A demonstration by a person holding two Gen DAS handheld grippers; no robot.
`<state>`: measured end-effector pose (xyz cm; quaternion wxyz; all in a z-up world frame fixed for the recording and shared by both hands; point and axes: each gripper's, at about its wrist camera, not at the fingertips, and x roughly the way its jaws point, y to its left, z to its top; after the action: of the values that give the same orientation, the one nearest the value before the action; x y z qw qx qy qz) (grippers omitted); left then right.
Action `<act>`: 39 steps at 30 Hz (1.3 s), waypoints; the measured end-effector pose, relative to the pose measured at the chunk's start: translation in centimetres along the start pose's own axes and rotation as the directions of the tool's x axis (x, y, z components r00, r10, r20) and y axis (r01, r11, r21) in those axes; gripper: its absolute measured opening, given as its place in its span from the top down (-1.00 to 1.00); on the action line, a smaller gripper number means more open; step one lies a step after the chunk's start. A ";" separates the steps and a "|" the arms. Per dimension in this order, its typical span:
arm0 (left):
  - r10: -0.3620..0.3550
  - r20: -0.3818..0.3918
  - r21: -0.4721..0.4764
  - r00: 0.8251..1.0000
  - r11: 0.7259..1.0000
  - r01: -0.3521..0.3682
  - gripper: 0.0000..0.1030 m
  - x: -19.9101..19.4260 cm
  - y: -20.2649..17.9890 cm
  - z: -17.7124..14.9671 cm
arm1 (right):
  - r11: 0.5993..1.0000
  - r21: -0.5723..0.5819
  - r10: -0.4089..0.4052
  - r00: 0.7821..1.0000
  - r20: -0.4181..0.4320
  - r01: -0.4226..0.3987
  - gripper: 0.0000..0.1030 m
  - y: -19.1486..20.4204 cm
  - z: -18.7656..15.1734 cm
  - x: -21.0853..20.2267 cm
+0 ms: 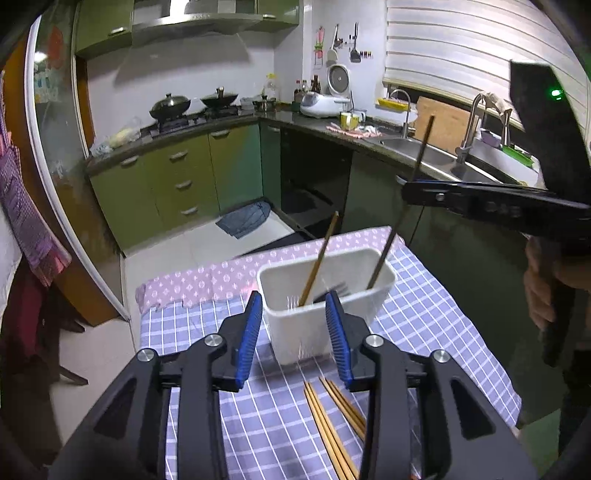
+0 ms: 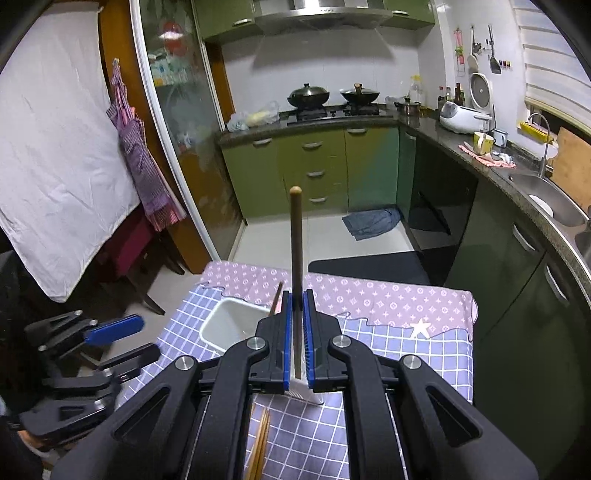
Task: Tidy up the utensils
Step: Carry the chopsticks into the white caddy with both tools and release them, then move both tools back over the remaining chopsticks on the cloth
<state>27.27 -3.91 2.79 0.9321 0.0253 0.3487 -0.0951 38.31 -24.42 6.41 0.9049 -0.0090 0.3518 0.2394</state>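
Loose chopsticks (image 1: pixel 332 428) lie at our tabletop's near edge.
Our right gripper (image 2: pixel 296 332) pinches a dark chopstick (image 2: pixel 295 236) standing in the white bin (image 1: pixel 325 317) with another chopstick (image 1: pixel 318 264); our left gripper (image 1: pixel 295 332) is spread.

Two black woks (image 2: pixel 308 95) sit side by side on the stove (image 2: pixel 334 110) under a steel hood (image 2: pixel 321 14), with green cabinets (image 2: pixel 314 170) and drawers below. A white rice cooker (image 2: pixel 461 114) stands near a yellow mug (image 2: pixel 482 142) on the dark worktop, and a steel sink (image 2: pixel 550 197) lies further right beside a wooden cutting board (image 2: pixel 574 166). A purple checked apron (image 2: pixel 142 158) hangs by the glass door, a white sheet (image 2: pixel 55 147) drapes on the left, and a blue rag (image 2: pixel 371 221) lies on the tiled floor
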 end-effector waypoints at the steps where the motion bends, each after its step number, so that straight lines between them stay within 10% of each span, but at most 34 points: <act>1: -0.005 -0.011 -0.007 1.000 1.000 0.005 0.33 -0.1 0.1 -0.4 | 1.000 0.000 -0.003 1.000 -0.009 0.003 0.87 0.0 -0.3 0.4; 16: -0.064 -0.227 -0.055 0.972 0.997 0.053 0.26 1.6 -0.3 -6.0 | 0.998 -0.052 0.021 1.000 0.001 -0.021 0.56 1.2 -4.4 -4.5; 21: -0.111 -0.385 -0.105 0.916 0.992 0.076 0.26 4.0 -0.9 -9.9 | 0.995 -0.089 0.021 0.993 -0.120 -0.032 0.56 1.5 -9.5 -4.3; 28: -0.080 -0.538 -0.118 0.839 0.993 0.019 0.26 8.0 -1.6 -13.2 | 0.995 -0.085 0.007 0.916 -0.401 -0.045 0.56 -0.2 -17.7 1.9; 39: -0.075 -0.650 -0.161 0.756 0.986 -0.040 0.26 12.2 -1.9 -15.0 | 0.997 -0.048 0.026 0.876 -0.481 -0.056 0.51 -1.5 -20.5 4.4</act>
<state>26.21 -5.99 -16.54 0.7494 -0.0238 0.6590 -0.0598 28.81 -27.66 -12.07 0.7835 -0.0881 0.5578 0.2592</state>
